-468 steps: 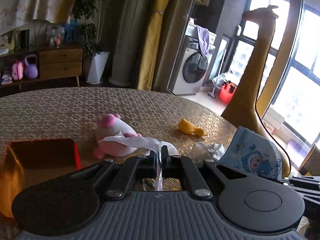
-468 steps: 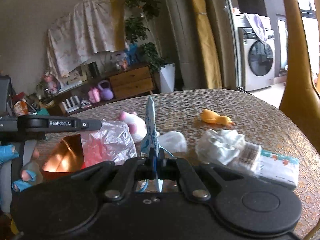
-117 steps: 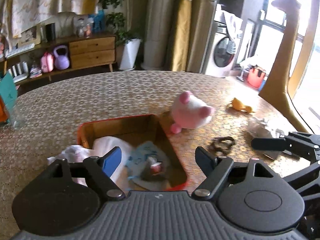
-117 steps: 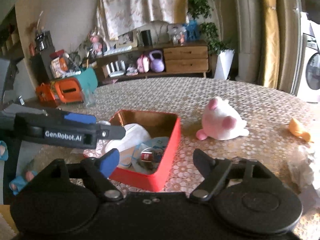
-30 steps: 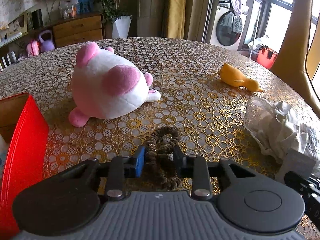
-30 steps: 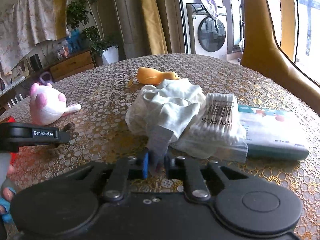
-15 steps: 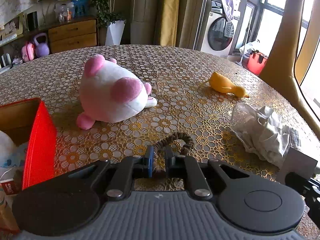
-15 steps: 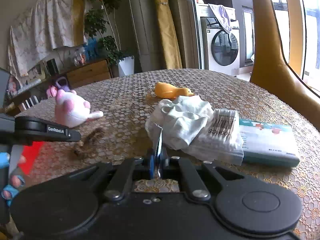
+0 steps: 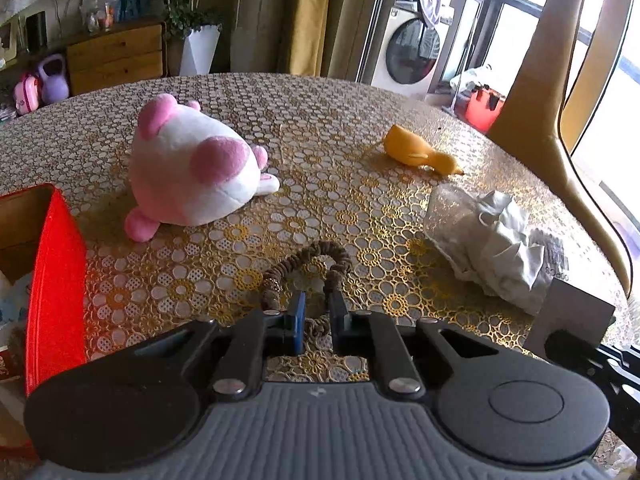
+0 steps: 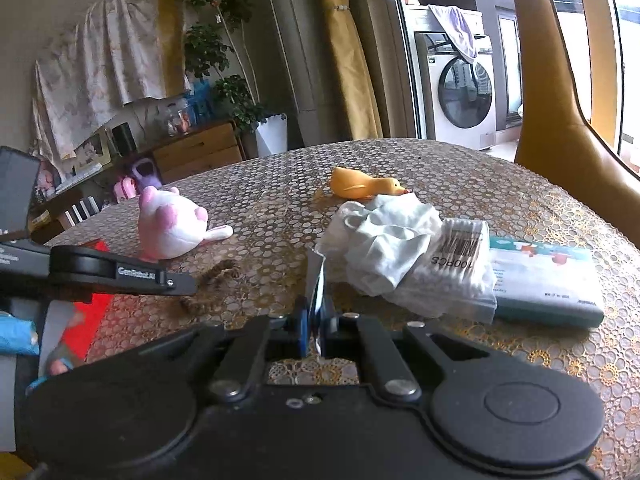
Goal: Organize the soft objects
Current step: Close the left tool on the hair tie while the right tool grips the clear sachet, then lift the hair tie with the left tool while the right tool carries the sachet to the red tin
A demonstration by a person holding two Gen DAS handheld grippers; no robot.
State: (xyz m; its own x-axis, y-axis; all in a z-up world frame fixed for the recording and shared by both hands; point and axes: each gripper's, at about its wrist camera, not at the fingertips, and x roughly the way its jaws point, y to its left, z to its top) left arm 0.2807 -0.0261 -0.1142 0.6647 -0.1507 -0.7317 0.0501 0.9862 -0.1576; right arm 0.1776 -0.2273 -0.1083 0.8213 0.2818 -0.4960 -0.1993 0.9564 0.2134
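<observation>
My left gripper (image 9: 316, 314) is shut on the near end of a brown hair tie (image 9: 310, 256); its loop hangs forward just over the patterned table (image 9: 320, 128). The right wrist view shows the same hair tie (image 10: 212, 282) under the left gripper's fingers (image 10: 176, 280). My right gripper (image 10: 315, 320) is shut on a thin flat packet (image 10: 315, 276) that stands on edge between the pads. A pink-and-white plush (image 9: 192, 176) lies behind the hair tie. The red box (image 9: 56, 280) stands at the left with soft items inside.
A yellow rubber duck (image 9: 416, 152) lies far right of the plush. Crumpled white cloth in clear plastic (image 10: 384, 236), a cotton swab pack (image 10: 456, 256) and a teal tissue pack (image 10: 548, 280) lie right of my right gripper. A tall yellow giraffe figure (image 9: 560, 80) stands beyond the table edge.
The left jaws have closed on the hair tie and raised its near end. The right gripper has lifted the flat packet off the table and drawn back from the white cloth.
</observation>
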